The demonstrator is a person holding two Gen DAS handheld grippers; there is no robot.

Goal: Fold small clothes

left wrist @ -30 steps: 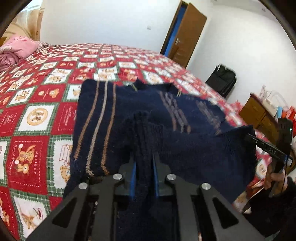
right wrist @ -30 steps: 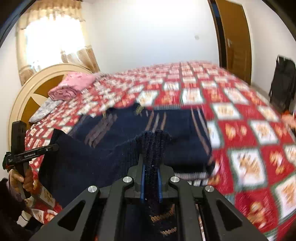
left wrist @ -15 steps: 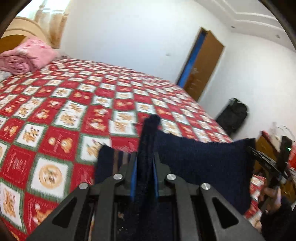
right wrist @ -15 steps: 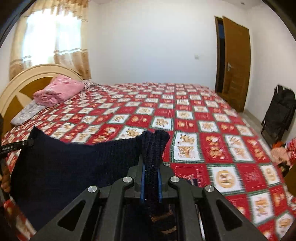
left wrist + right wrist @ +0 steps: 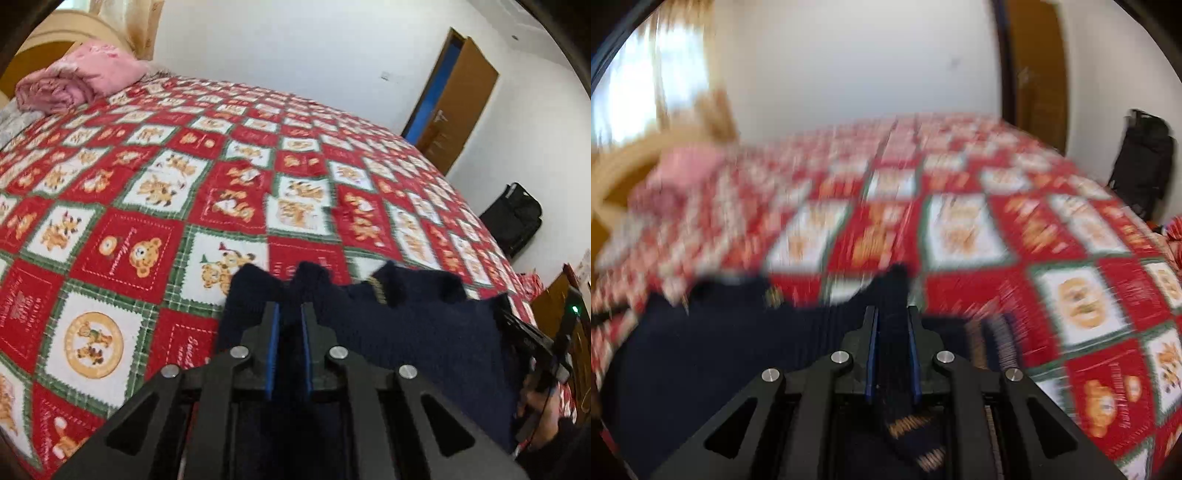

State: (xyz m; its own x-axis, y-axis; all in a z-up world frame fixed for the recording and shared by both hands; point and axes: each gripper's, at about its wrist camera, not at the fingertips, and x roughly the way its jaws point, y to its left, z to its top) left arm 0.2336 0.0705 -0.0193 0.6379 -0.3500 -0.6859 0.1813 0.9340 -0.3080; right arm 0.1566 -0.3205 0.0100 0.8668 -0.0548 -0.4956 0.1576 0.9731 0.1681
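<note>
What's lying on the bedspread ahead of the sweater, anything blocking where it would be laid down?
Nothing visible does. The navy sweater hangs between the left gripper and right gripper, and the quilt ahead is bare. The pink bedding sits far off by the headboard.

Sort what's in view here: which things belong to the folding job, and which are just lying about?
In the job:
- navy sweater
- left gripper, shut on the sweater
- right gripper, jaws opening, sweater between them
- bed

Lying about:
- pink bedding
- black bag
- door
</note>
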